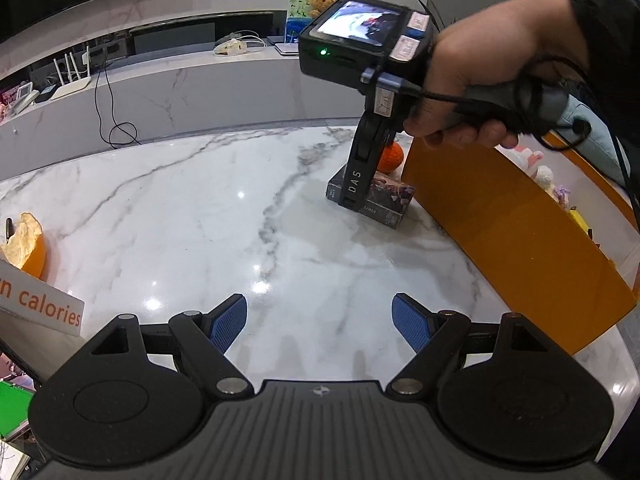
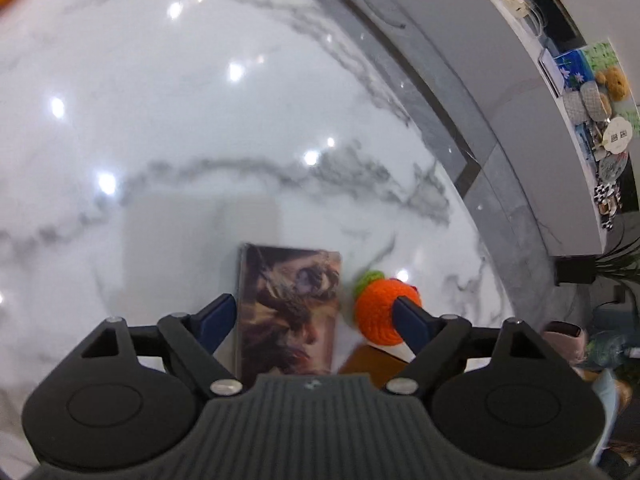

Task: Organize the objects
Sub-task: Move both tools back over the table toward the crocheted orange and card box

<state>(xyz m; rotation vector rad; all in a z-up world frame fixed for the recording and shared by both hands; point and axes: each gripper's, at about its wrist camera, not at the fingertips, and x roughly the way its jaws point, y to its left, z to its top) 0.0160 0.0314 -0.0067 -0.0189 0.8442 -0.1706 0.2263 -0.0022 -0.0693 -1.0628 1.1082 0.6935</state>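
Observation:
A small dark picture box [image 2: 290, 312] lies flat on the white marble table [image 2: 200, 140], with an orange crocheted ball [image 2: 384, 312] with a green top right beside it. My right gripper [image 2: 316, 316] is open just above them, its fingers spanning the box; the right fingertip [image 2: 404, 308] covers part of the ball. In the left wrist view the box [image 1: 380, 200] and ball [image 1: 392, 158] lie far ahead under the right gripper [image 1: 356, 200]. My left gripper [image 1: 320, 324] is open and empty over bare marble.
A large orange bin [image 1: 512, 232] with soft toys inside stands at the table's right edge. A sign reading "calories" [image 1: 44, 304] and an orange bowl [image 1: 28, 244] stand at the left. A grey counter [image 1: 180, 88] with cables lies beyond the table.

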